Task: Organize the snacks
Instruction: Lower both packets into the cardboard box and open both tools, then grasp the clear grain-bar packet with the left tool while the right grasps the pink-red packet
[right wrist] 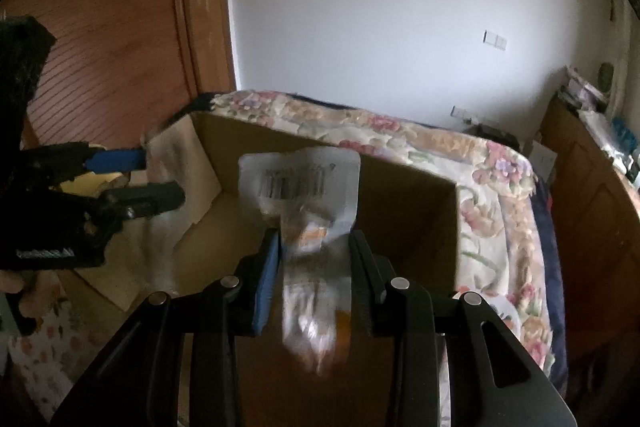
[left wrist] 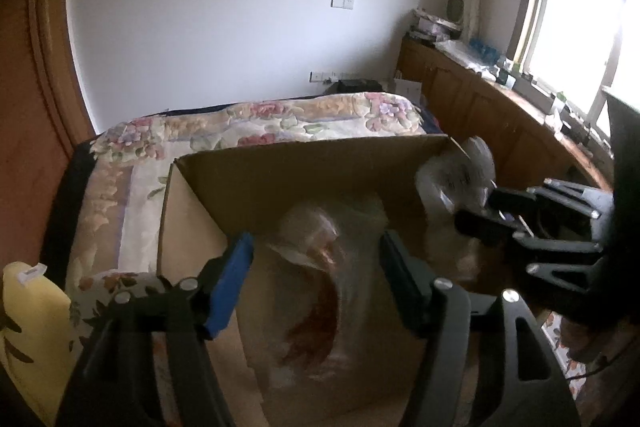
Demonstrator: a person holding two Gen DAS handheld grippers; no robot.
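A bed with a floral quilt (left wrist: 256,119) fills the middle of the room, and on its near end stands an open cardboard box (left wrist: 304,167), the place the snacks seem meant to go. Both hands are over that box, each with a packet, so the task looks to be in its middle: packets are being brought in, and none can be made out lying loose on the box floor, which is mostly hidden behind the packets and the grippers. The larger packet is a clear snack bag with reddish contents (left wrist: 320,291), hanging between the spread fingers of the left gripper (left wrist: 316,259) over the left part of the box; the blur and the crumpled film make it hard to tell whether the pads press it at all, so I cannot say whether it is held or already slipping free. The smaller one, a white barcode packet (right wrist: 304,183), stands upright in the right gripper (right wrist: 314,247), whose fingers are drawn close and pinch its lower half, above the right part of the box near the far wall. Judging from this, what is left is to lower and let go of both packets inside the box. A yellow bottle (left wrist: 32,307) stands at the near left, outside the box; whether it belongs to the job I cannot tell.
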